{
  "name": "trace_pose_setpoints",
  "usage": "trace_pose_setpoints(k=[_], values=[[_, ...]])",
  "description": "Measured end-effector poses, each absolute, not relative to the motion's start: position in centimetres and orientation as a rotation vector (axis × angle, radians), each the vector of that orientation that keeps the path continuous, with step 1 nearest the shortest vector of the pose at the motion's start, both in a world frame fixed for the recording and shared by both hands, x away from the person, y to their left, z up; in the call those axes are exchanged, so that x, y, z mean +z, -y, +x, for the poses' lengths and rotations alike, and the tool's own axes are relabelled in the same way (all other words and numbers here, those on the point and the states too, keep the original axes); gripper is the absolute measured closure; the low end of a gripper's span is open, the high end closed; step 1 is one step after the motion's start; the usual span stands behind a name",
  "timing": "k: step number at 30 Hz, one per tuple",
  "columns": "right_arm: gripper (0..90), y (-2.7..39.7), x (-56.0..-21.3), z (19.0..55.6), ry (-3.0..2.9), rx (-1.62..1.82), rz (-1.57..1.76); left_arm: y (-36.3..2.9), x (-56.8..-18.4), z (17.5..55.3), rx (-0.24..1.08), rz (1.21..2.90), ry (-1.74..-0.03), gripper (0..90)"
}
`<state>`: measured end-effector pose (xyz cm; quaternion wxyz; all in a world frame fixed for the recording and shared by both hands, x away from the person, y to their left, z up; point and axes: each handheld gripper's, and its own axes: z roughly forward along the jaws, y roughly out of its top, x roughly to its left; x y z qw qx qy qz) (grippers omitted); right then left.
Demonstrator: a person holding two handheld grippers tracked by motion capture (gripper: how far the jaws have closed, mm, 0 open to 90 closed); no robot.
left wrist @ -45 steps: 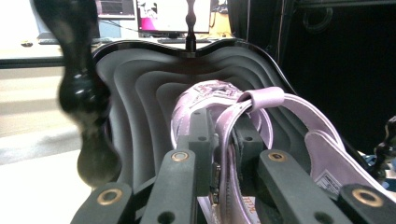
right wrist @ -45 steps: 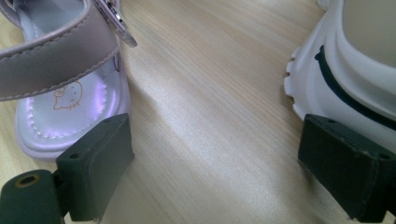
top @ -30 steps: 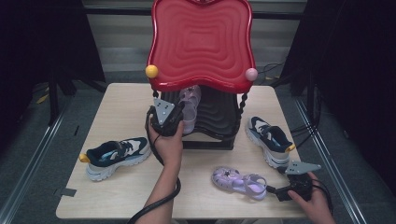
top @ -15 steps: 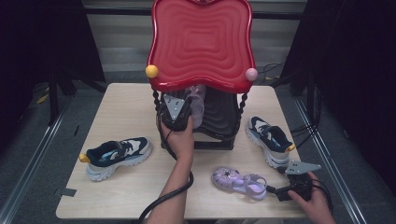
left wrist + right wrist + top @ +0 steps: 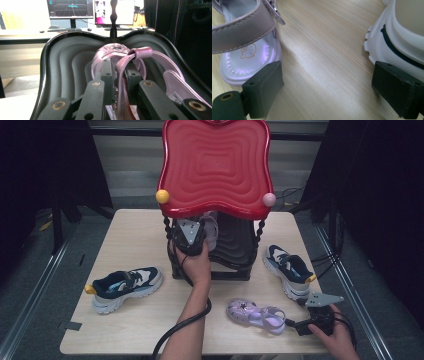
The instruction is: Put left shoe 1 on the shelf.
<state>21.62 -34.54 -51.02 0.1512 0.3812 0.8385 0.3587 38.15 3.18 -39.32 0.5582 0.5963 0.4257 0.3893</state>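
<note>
1. The left tongs point(image 5: 192, 240) reach into the lower black shelf point(image 5: 235, 245) of a small rack standing at the twelve o'clock side of the desk point(image 5: 130, 235), under its wavy red top tray point(image 5: 215, 165).
2. These tongs are clamped on the strap of a lilac sandal point(image 5: 130, 62); in the left gripper view the strap runs up between the two black jaws, and the sandal's toe end lies over the ribbed black floor of the shelf.
3. In the high view this sandal shows as a pale patch just at the two o'clock side of the left tongs, under the red tray's edge.
4. The second lilac sandal point(image 5: 255, 314) lies flat on the desk toward five o'clock, near the front edge.
5. The right tongs point(image 5: 305, 326) rest on the desk just beside that sandal's heel, their jaws apart with bare wood between them; in the right gripper view the sandal's heel point(image 5: 249, 50) sits by one jaw and a white sneaker sole point(image 5: 397, 42) by the other.
6. A navy-and-white sneaker point(image 5: 289, 270) lies at four o'clock from the rack, and its mate point(image 5: 125, 287) at eight o'clock.
</note>
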Motion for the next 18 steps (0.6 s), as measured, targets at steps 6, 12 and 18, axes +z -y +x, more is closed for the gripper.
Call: trace_pose_setpoints(k=[6, 12, 18], values=[[8.9, 34.5, -51.0, 21.6, -2.408, 1.03, 1.094, -3.1, -39.8, 38.1, 0.917, 1.435, -1.014, 80.0], [8.9, 34.5, -51.0, 21.6, -2.407, 1.029, 1.094, -3.2, -40.9, 37.9, 0.884, 1.476, -1.014, 79.0], [8.9, 34.5, -51.0, 21.6, -2.407, 1.03, 1.092, -3.5, -40.8, 38.0, 0.887, 1.479, -1.003, 78.5]])
